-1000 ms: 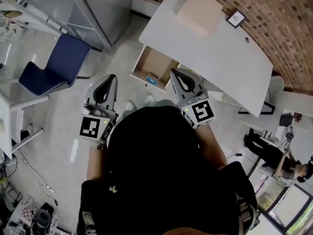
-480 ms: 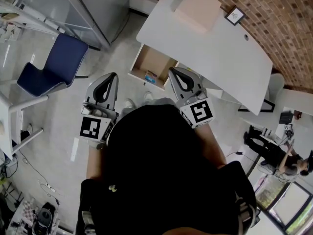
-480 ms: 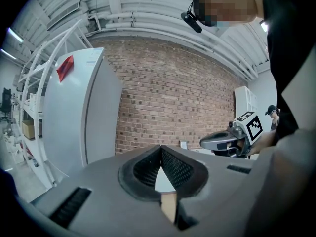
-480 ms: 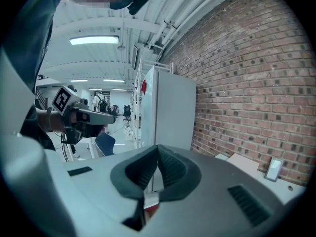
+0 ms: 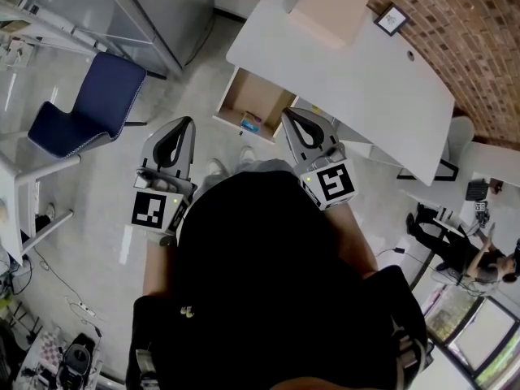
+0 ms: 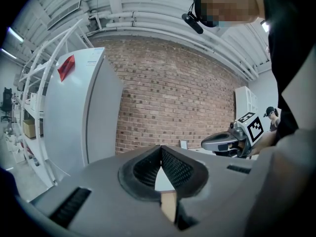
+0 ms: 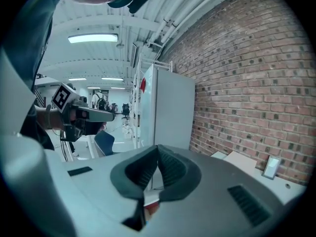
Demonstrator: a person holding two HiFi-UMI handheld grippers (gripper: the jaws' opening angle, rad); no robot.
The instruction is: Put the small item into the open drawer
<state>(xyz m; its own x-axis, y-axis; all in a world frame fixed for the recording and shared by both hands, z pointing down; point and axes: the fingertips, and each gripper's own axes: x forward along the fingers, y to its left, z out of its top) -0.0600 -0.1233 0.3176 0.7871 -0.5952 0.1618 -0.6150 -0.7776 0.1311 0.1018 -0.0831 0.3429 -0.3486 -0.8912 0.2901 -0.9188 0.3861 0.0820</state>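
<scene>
The small item (image 5: pixel 250 123) lies inside the open drawer (image 5: pixel 262 96), on the drawer floor close to its front edge. It shows blue with a spot of orange. It is too small in the head view to read its shape or its long axis.

The drawer is pulled out from under the white desk (image 5: pixel 357 71), toward the person, and its tan floor is otherwise bare.

Right gripper (image 5: pixel 291 119): the fingers (image 7: pixel 170 169) are pressed together at the tips, and nothing is gripped. In the head view its tip sits just beside the drawer's front corner, with the item a little to the left of the tip and lower, down in the drawer.

Left gripper (image 5: pixel 187 128): the fingers (image 6: pixel 174 168) also meet at the tip with nothing between them. It hangs over bare floor, well apart from the drawer, which lies ahead and to its right.

Judgement: with the item in the drawer and both grippers empty, the placing step appears complete. Any further work on the item or the drawer falls to the right gripper, which is clearly nearer. It would need to spread its fingers first, then dip forward and slightly left into the drawer.

Surroundings: a flat tan box (image 5: pixel 329 10) and a small frame (image 5: pixel 392 20) rest on the desk. A blue chair (image 5: pixel 89 104) stands to the left, below a grey cabinet (image 5: pixel 162 6).
</scene>
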